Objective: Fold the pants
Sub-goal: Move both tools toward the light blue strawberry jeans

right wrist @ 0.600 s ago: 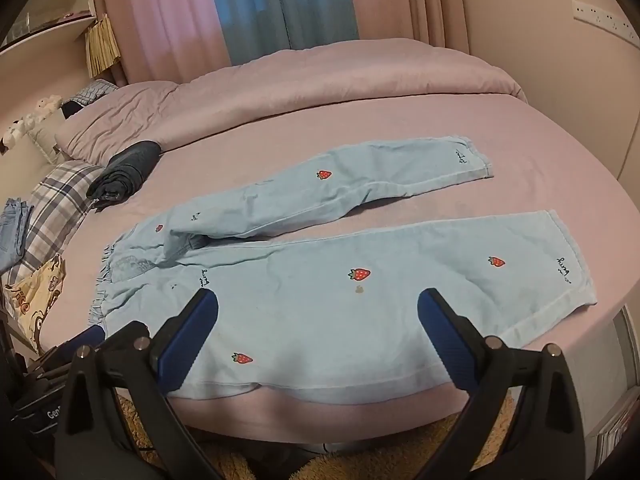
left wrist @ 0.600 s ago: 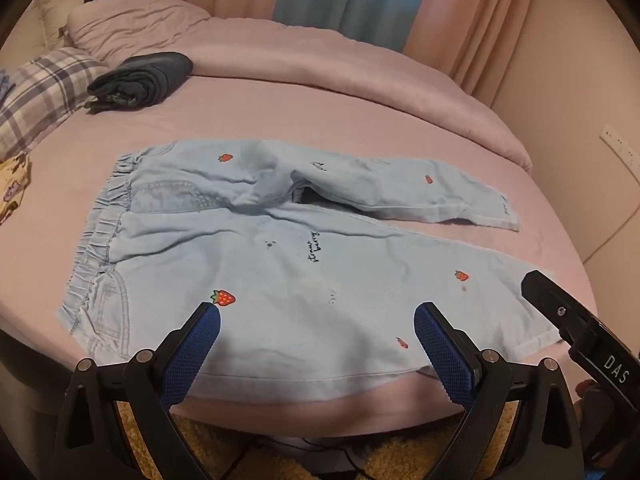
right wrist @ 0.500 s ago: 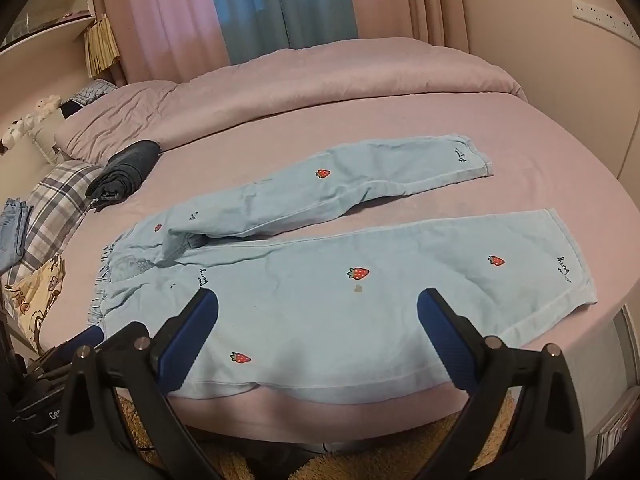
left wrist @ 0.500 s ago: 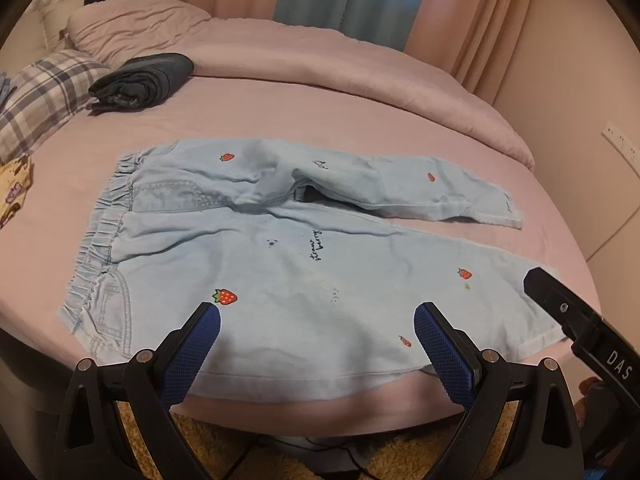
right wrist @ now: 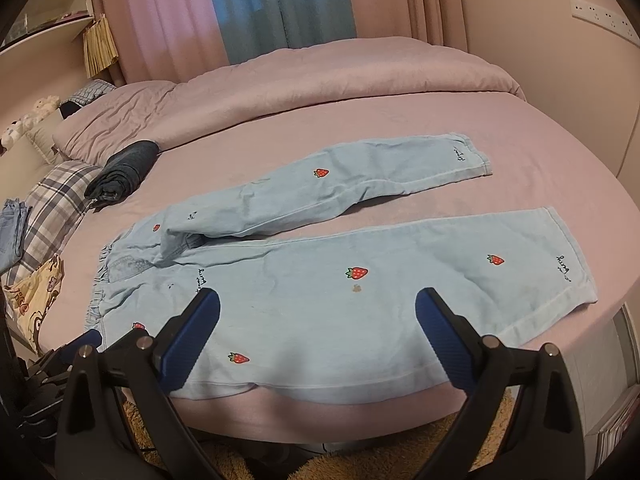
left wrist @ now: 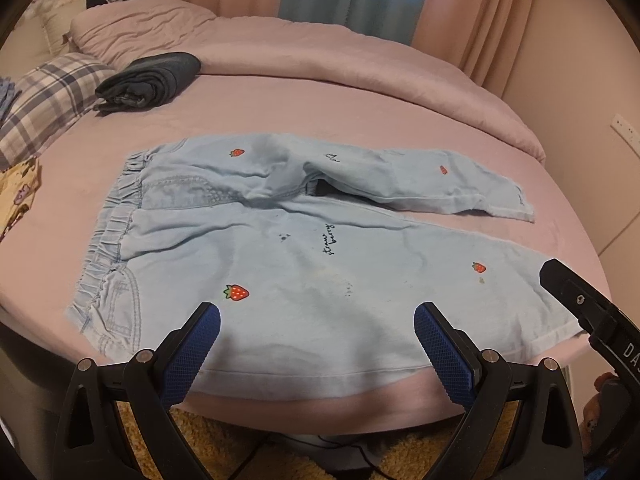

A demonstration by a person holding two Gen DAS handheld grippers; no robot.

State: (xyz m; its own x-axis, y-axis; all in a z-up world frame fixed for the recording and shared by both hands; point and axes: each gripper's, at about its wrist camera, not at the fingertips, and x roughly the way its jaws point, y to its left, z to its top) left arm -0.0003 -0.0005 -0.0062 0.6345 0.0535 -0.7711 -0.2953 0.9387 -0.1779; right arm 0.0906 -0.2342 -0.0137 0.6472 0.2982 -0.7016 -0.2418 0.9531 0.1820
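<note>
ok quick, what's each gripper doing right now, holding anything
Left gripper: open, holding nothing, over the near edge of the pants.
Right gripper: open, holding nothing, also over the pants.

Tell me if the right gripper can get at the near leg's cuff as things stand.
Probably yes. The right gripper hangs open over the near leg of the pants, and the cuff lies flat and uncovered near the bed edge, nothing between.
</note>
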